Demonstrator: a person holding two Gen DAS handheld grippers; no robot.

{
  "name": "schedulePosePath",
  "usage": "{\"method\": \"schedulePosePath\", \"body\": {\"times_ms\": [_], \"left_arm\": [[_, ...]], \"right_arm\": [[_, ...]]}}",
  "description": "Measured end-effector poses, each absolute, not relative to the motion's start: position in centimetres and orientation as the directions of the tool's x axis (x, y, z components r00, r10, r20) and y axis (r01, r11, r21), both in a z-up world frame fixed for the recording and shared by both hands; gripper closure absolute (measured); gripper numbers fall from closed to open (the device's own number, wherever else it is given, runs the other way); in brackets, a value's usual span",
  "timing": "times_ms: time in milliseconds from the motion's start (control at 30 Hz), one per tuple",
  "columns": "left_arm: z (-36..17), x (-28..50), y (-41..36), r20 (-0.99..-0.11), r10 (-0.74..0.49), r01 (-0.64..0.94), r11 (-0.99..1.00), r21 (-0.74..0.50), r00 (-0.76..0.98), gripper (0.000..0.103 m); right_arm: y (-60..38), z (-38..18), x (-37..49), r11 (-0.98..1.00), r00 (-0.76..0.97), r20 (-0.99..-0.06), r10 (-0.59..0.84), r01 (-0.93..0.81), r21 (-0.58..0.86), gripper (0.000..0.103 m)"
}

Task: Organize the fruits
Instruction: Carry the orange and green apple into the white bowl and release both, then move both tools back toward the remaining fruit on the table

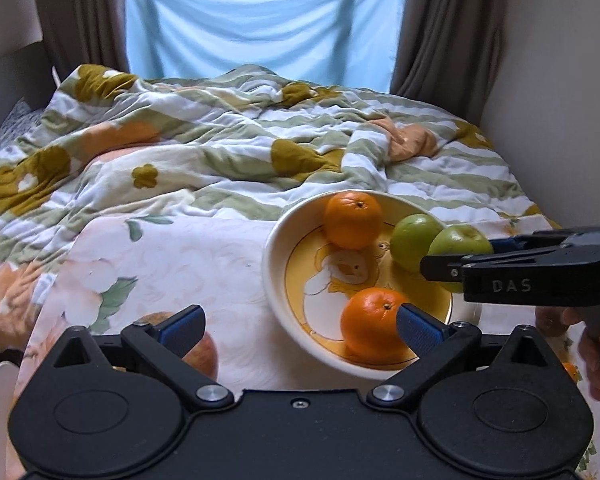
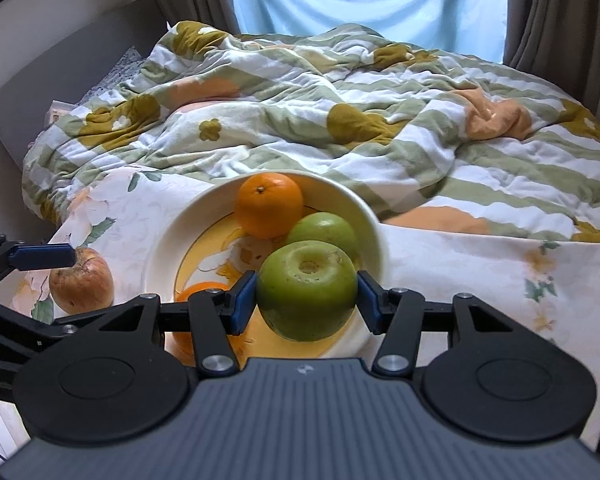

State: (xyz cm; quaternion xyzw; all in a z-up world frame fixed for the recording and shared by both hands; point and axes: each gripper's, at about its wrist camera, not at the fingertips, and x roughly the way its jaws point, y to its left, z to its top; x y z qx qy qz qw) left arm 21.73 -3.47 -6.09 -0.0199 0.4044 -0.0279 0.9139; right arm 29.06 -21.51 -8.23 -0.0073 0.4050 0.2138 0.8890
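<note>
A cream bowl (image 1: 274, 276) with a yellow inside stands on a floral cloth and holds two oranges (image 1: 353, 220) (image 1: 374, 325) and a green apple (image 1: 414, 242). My right gripper (image 2: 307, 298) is shut on a second green apple (image 2: 307, 296) and holds it over the bowl's near right side; it shows from the side in the left wrist view (image 1: 458, 246). My left gripper (image 1: 298, 330) is open and empty, low over the cloth left of the bowl. A red-yellow apple (image 2: 82, 280) lies on the cloth beside the left gripper's finger (image 2: 44, 257).
The cloth (image 1: 180, 264) covers a small table in front of a bed with a rumpled striped flower quilt (image 1: 228, 148). Brown curtains and a blue-lit window (image 1: 260, 20) are behind. The bowl's rim (image 2: 168, 236) also shows in the right wrist view.
</note>
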Motion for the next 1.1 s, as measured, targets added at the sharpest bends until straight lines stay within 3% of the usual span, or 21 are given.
{"method": "schedulePosePath", "body": {"times_ms": [667, 700, 767, 800, 1100], "left_arm": [[-6.0, 18.8, -2.8, -0.719, -0.028, -0.006, 0.999, -0.045, 0.695, 0.000], [-5.8, 18.6, -2.8, -0.716, -0.027, -0.009, 0.999, -0.047, 0.697, 0.000], [-5.4, 18.2, -2.7, -0.712, -0.028, -0.012, 0.999, -0.052, 0.702, 0.000], [-5.1, 17.9, -2.7, -0.709, -0.028, -0.012, 0.999, -0.051, 0.705, 0.000], [-2.7, 15.6, -1.8, -0.666, -0.030, -0.001, 0.999, -0.045, 0.745, 0.000]], "right_arm": [[-21.4, -10.9, 29.4, 0.899, 0.574, -0.701, 0.422, -0.363, 0.245, 0.032], [-21.3, -10.8, 29.3, 0.899, 0.575, -0.702, 0.421, -0.365, 0.240, 0.027], [-21.4, -10.2, 28.8, 0.907, 0.599, -0.691, 0.405, -0.358, 0.221, 0.004], [-21.6, -9.8, 28.5, 0.909, 0.615, -0.678, 0.403, -0.354, 0.219, 0.000], [-22.0, -6.9, 25.9, 0.925, 0.652, -0.664, 0.366, -0.333, 0.183, 0.000]]}}
